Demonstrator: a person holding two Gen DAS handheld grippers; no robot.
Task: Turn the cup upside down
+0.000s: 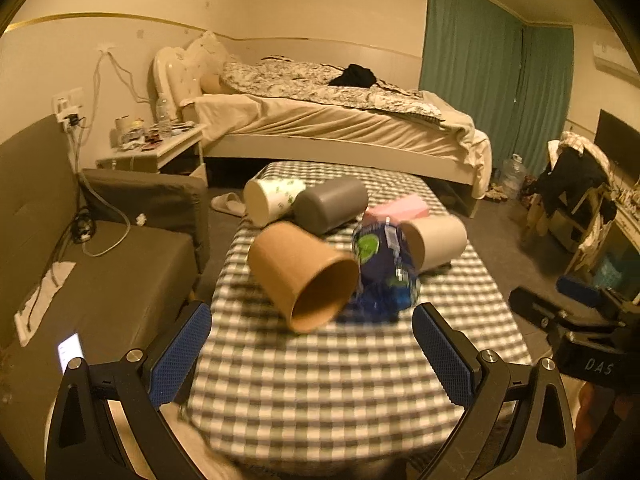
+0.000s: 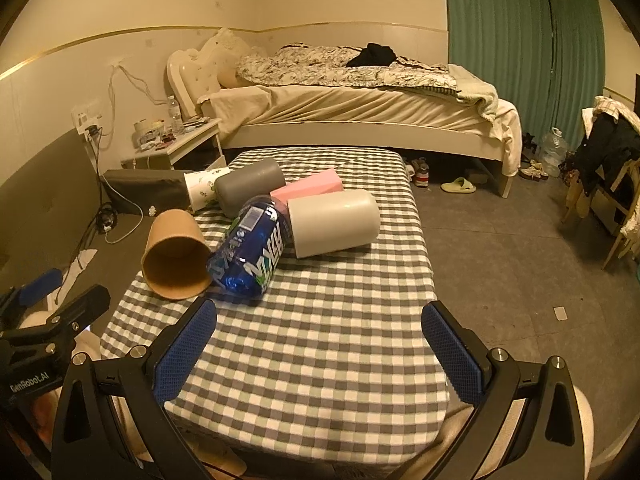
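Nearest the cameras, the left gripper (image 1: pixel 312 340) and the right gripper (image 2: pixel 319 338) both hover over the near end of the checkered tablecloth (image 2: pixel 312 360) with their blue-padded fingers spread wide apart and nothing between them. Beyond them, toward the table's left edge, the brown paper cup (image 2: pixel 176 258) lies on its side with its open mouth facing the cameras, touching a crumpled blue plastic package (image 2: pixel 250 252) on its right. Right of the package a cream cup (image 2: pixel 334 222) lies on its side, with a pink block (image 2: pixel 308 188) just behind. Farther left lie a grey cup (image 2: pixel 248 186) and a white leaf-print paper cup (image 2: pixel 202 190). A bed (image 2: pixel 360 112) stands beyond the table.
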